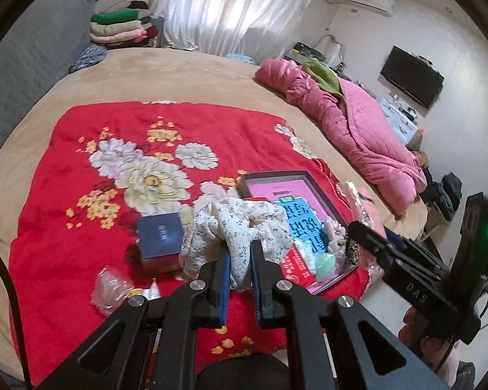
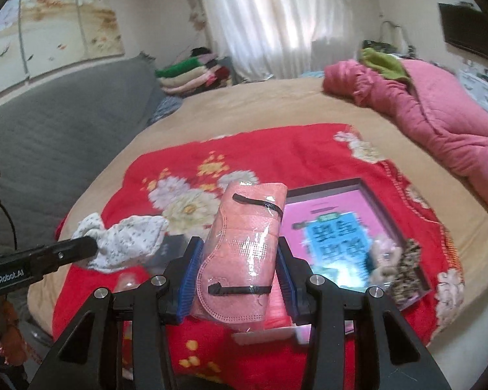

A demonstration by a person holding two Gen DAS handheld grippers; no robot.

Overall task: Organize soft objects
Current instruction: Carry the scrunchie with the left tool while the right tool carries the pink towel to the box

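Above red blanket (image 1: 81,149), left gripper (image 1: 240,253) pinches scrunchie (image 1: 237,224).

Left wrist camera sits low and close over the near edge of the red blanket (image 1: 114,169), facing across the bed toward the curtain (image 1: 231,3). Right wrist camera looks from just right of it, also over the blanket's near edge (image 2: 309,149), facing the same curtain (image 2: 276,16), angled slightly leftward. Both views share the blanket, the tray (image 1: 312,182) (image 2: 374,191) on its right part, and the pink quilt (image 1: 358,123) (image 2: 439,117) beyond it.
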